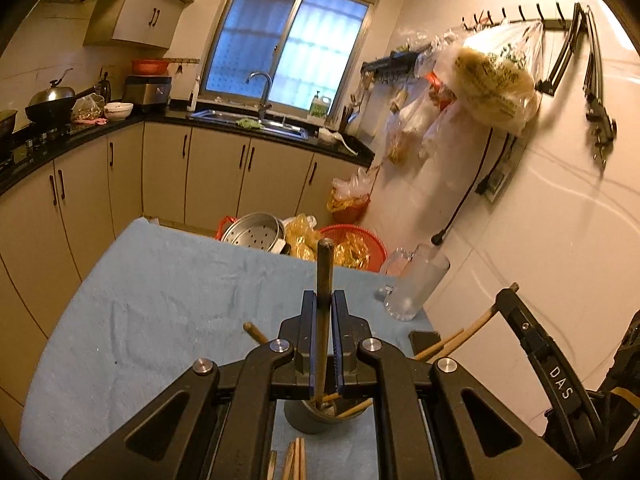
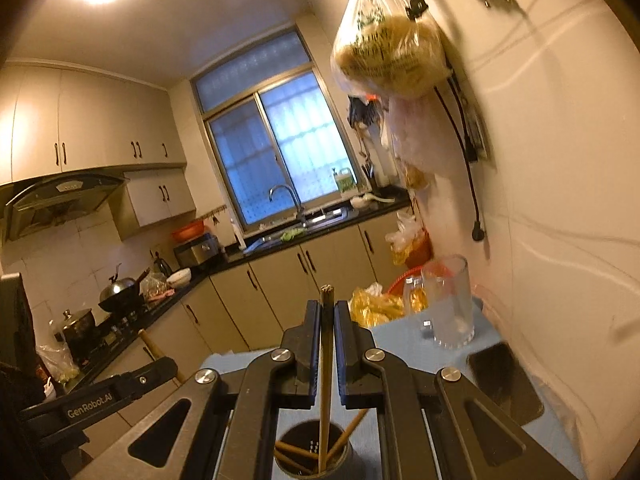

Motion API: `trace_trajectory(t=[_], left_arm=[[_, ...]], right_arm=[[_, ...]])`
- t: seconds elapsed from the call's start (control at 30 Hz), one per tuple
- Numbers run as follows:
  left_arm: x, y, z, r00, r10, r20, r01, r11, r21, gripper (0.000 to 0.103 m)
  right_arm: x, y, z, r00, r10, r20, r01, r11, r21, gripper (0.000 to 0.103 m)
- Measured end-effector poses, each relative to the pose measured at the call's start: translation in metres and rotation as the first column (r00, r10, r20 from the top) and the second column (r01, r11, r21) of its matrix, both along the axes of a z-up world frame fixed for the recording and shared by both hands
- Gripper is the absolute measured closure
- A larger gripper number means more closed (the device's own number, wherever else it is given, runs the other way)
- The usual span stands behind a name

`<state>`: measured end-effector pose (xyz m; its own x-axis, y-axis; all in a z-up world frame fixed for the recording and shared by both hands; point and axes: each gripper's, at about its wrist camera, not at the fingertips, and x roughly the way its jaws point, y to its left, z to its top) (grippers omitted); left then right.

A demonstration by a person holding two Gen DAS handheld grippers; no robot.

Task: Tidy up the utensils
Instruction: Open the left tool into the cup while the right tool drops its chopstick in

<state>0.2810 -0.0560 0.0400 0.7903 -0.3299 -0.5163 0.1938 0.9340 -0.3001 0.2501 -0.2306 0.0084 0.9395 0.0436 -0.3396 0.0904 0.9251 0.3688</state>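
Observation:
My left gripper (image 1: 324, 300) is shut on a brown wooden chopstick (image 1: 325, 264) that stands upright with its lower end in a dark round utensil cup (image 1: 316, 420). My right gripper (image 2: 327, 312) is shut on another chopstick (image 2: 326, 344), upright, its lower end in the same cup (image 2: 312, 460). Several other wooden chopsticks (image 2: 296, 450) lean inside the cup. A few loose chopsticks (image 1: 296, 460) lie on the blue cloth (image 1: 160, 300) near the cup. The right gripper's arm (image 1: 536, 344) shows in the left wrist view, the left gripper's arm (image 2: 100, 396) in the right one.
A clear glass mug (image 1: 416, 288) stands at the table's far right by the wall (image 1: 560, 240); it also shows in the right wrist view (image 2: 452, 300). A dark phone (image 2: 504, 380) lies near it. Beyond the table are a steamer pot (image 1: 252, 232), red baskets (image 1: 360, 248), cabinets.

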Motion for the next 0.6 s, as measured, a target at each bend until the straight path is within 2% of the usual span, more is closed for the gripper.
trace_trajectory(t=[0.3, 0.5, 0.6], left_arm=[[0.002, -0.005, -0.019, 0.998, -0.017, -0.059, 0.019, 0.999, 0.029, 0.096], [-0.005, -0.005, -0.024, 0.997, -0.013, -0.073, 0.017, 0.998, 0.053, 0.096], [-0.011, -0.001, -0.023, 0.995, -0.023, -0.094, 0.027, 0.999, 0.038, 0.094]], right_arm=[[0.007, -0.006, -0.03, 0.996, 0.027, -0.083, -0.022, 0.998, 0.054, 0.095], [0.006, -0.008, -0.037, 0.994, 0.018, -0.105, -0.011, 0.998, 0.06, 0.092], [0.003, -0.011, -0.033, 0.993, 0.02, -0.117, -0.01, 0.997, 0.081, 0.089]])
